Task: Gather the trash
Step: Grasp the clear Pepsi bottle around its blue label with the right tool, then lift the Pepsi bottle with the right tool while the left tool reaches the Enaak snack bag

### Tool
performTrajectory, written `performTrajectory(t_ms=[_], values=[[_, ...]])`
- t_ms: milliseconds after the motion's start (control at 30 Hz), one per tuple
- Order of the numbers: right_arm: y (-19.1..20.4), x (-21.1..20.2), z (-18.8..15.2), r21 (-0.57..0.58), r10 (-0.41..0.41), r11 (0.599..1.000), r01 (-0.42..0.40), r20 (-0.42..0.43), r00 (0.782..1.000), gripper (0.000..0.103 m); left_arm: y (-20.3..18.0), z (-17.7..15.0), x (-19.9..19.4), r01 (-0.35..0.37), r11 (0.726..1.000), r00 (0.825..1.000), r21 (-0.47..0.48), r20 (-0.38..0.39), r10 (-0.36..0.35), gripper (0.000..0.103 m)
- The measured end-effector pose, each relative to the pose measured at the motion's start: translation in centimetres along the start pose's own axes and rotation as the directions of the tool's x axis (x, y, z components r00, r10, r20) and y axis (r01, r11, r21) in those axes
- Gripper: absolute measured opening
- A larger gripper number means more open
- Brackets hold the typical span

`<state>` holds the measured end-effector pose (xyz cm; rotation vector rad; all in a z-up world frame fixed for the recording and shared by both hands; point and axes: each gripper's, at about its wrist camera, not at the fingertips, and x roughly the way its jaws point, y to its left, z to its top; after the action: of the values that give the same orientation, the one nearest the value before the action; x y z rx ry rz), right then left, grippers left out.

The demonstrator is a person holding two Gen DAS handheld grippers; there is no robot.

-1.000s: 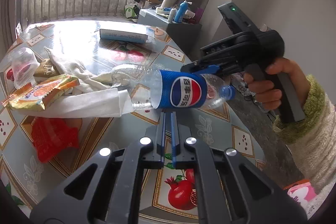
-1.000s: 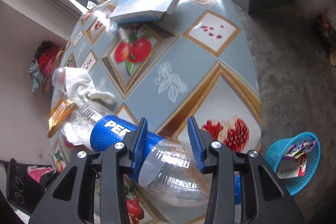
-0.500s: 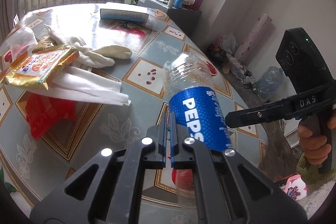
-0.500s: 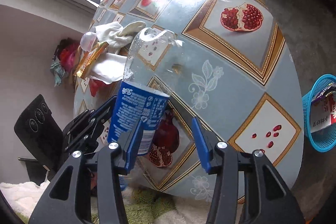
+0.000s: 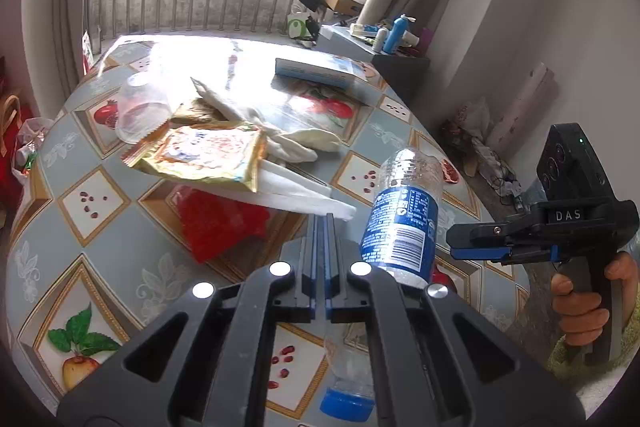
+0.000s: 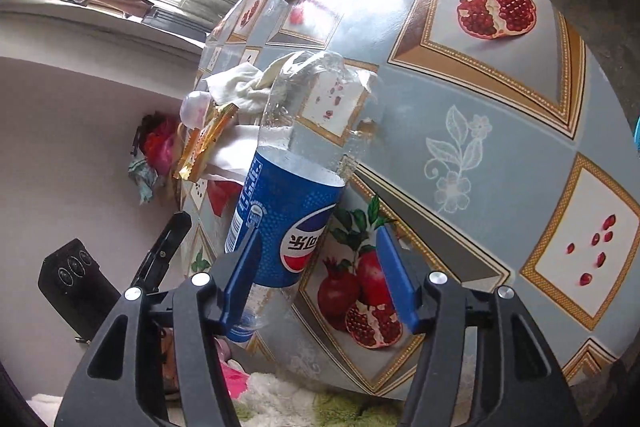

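Right wrist view: the bottle (image 6: 288, 227) hangs cap down off the table (image 6: 500, 147) edge, its long axis running from 7 o'clock up to 1 o'clock, base uppermost. My right gripper (image 6: 320, 275) has just been opening; its jaws stand wide with the bottle between them, leaning on the left pad, clear of the right. My left gripper (image 5: 320, 247) is pinched shut on nothing, the bottle just beside it at 3 o'clock. Wrappers (image 5: 204, 155) lie at 11 o'clock.
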<state>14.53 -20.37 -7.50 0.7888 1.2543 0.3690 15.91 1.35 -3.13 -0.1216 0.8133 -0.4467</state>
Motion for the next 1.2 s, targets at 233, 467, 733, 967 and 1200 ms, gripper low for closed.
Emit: performTrajectory(t_ms=[233, 467, 733, 967, 1200], values=[[2.2, 2.3, -0.8, -0.014, 0.024, 1.0, -0.024, -0.018, 1.0, 0.066, 2.1, -0.8, 0.6, -0.052, 0.998, 0.996, -0.047, -0.071, 0.049, 0.001], [3.3, 3.0, -0.4, -0.03, -0.004, 1.0, 0.004, -0.002, 1.0, 0.066, 1.4, -2.7, 1.4, 0.058, 0.997, 0.988, -0.059, -0.137, -0.065, 0.0], [2.2, 2.5, 0.0, -0.032, -0.128, 0.991, 0.129, 0.031, 0.991, 0.059, -2.7, -3.2, 3.0, 0.189, 0.982, 0.971, 0.01, -0.153, -0.185, 0.0], [0.9, 0.7, 0.2, -0.036, -0.167, 0.985, 0.17, 0.074, 0.983, 0.058, -2.6, -1.6, 1.3, 0.143, 0.988, 0.989, 0.063, -0.057, -0.139, 0.0], [0.8, -0.3, 0.8, -0.06, -0.221, 0.972, 0.229, 0.121, 0.968, 0.058, -0.9, 2.6, -0.6, -0.092, 0.988, 0.989, 0.122, 0.127, 0.076, 0.038]])
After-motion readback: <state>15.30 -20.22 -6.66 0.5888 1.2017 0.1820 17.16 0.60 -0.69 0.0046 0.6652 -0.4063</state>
